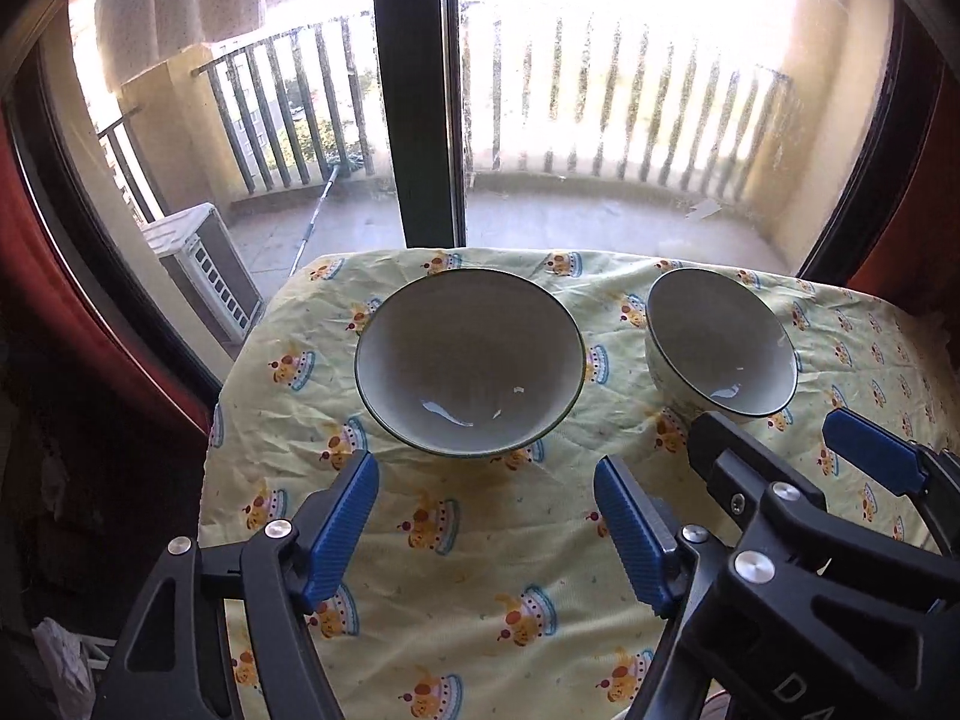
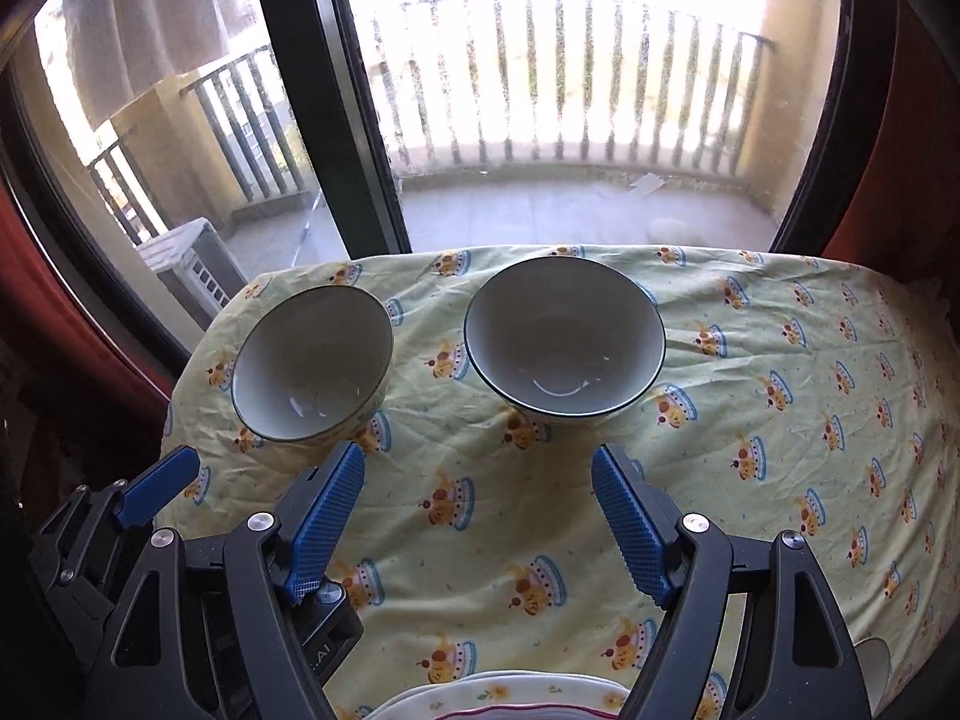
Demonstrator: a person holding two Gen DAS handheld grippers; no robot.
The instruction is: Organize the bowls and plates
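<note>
Bowls, two of them, sit upright and empty on the pale yellow cotton tablecloth (image 1: pixel 480 540) printed with little crowned cartoon figures, side by side but not touching. The left grey-white ceramic bowl with the dark green rim (image 1: pixel 469 363) lies at twelve o'clock from my left gripper (image 1: pixel 486 531), just beyond the tips of my ribbed blue pads. My left jaws stand well apart with only cloth between them, gripping nothing. The right grey-white ceramic bowl with the dark rim (image 1: pixel 720 342) sits at about two o'clock from that gripper, and in the right wrist view it lies at twelve o'clock from my right gripper (image 2: pixel 477 519). My right jaws are likewise spread wide, holding nothing, the cloth bare between the blue pads. From the right wrist camera the left bowl shows at ten o'clock, with one blue pad of my left gripper poking in at nine o'clock below it. At six o'clock, under my right gripper, the rims of a stack of white plates with yellow floral print and a red-edged one (image 2: pixel 510 699) peek into view at the near table edge. Beyond the table, at twelve o'clock, a dusty glass balcony door with a dark green frame (image 1: pixel 414 90) shows a railing.
</note>
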